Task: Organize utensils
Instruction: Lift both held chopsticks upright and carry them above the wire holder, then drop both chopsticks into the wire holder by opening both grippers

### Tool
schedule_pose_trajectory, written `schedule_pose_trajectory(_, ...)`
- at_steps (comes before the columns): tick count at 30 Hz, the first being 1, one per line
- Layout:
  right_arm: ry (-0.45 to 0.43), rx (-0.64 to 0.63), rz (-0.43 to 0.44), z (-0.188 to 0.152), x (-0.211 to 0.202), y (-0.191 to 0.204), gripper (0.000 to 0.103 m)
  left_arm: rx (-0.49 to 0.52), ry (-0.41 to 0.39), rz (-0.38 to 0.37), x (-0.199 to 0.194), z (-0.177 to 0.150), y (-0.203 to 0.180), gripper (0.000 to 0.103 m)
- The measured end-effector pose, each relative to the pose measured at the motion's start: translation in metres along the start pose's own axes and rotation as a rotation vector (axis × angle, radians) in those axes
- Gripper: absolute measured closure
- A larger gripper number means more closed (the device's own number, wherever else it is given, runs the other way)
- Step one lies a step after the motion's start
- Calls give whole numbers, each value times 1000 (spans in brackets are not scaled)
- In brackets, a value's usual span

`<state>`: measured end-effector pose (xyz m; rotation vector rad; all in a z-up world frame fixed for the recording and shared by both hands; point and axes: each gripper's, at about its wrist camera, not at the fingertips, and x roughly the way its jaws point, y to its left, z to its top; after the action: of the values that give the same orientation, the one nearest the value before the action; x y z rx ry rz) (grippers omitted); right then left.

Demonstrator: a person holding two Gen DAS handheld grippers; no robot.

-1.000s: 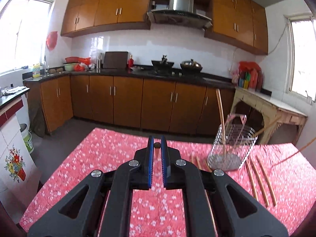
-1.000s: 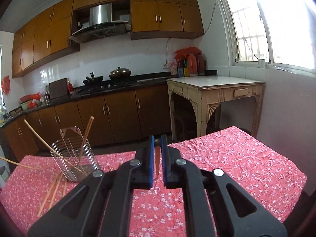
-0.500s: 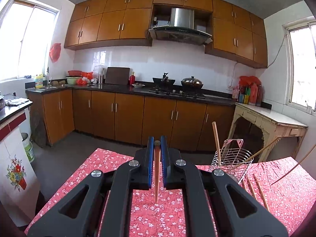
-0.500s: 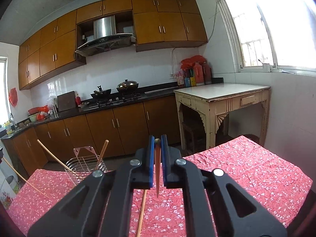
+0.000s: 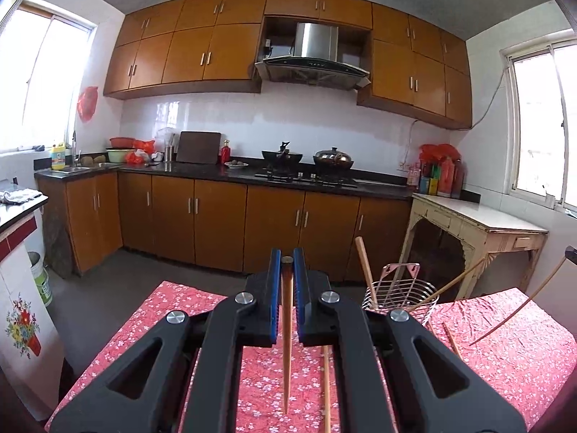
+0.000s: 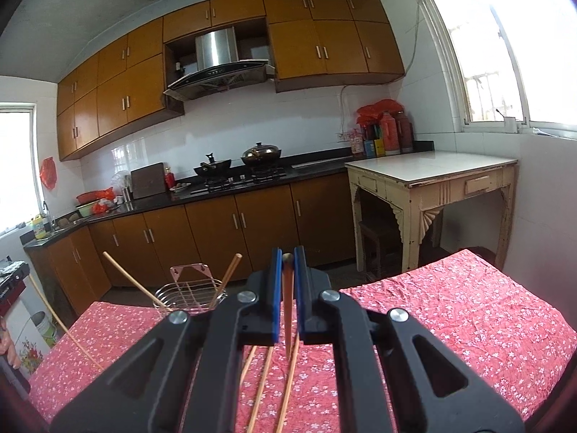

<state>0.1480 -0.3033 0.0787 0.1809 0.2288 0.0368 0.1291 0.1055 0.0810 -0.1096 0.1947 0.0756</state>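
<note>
Left hand-held gripper (image 5: 287,265), black with blue pads, clamped on thin brown wooden chopstick (image 5: 286,342); chopstick hung tip-down above tabletop covered in red floral cloth (image 5: 173,321). Right hand-held gripper (image 6: 287,265) clamped likewise on second brown wooden chopstick (image 6: 287,317), tip-down. Round silver wire utensil basket (image 6: 189,294) seen standing on cloth, two chopsticks leaned inside. More loose wooden chopsticks (image 6: 261,386) lain on cloth near basket.

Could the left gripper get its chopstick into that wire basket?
Probably yes: the left gripper is shut on a chopstick, and the wire basket stands open-topped just beside it, nothing between.
</note>
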Motion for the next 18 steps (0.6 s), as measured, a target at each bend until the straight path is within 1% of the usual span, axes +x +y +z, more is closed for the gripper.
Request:
schedule_pose_trajectory(4, -8, 3, 66, 12, -9, 13, 95, -13, -5, -37, -3, 8, -6, 96)
schedule_pose_trajectory(7, -17, 7, 118, 25, -12, 25, 95, -7, -22, -62, -4, 18, -18, 96)
schedule_pose_trajectory(11, -35, -4, 175, 43, -13, 44, 95, -9, -55, -113, -6, 42, -38, 96)
schedule_pose_trajectory(16, -61, -31, 210, 64, -7, 71, 95, 8, -104, -145, -2, 68, -68, 96)
schedule_pose_trajectory(18, -69, -34, 218, 71, -1, 79, 95, 3, -113, -160, 2, 76, -78, 96)
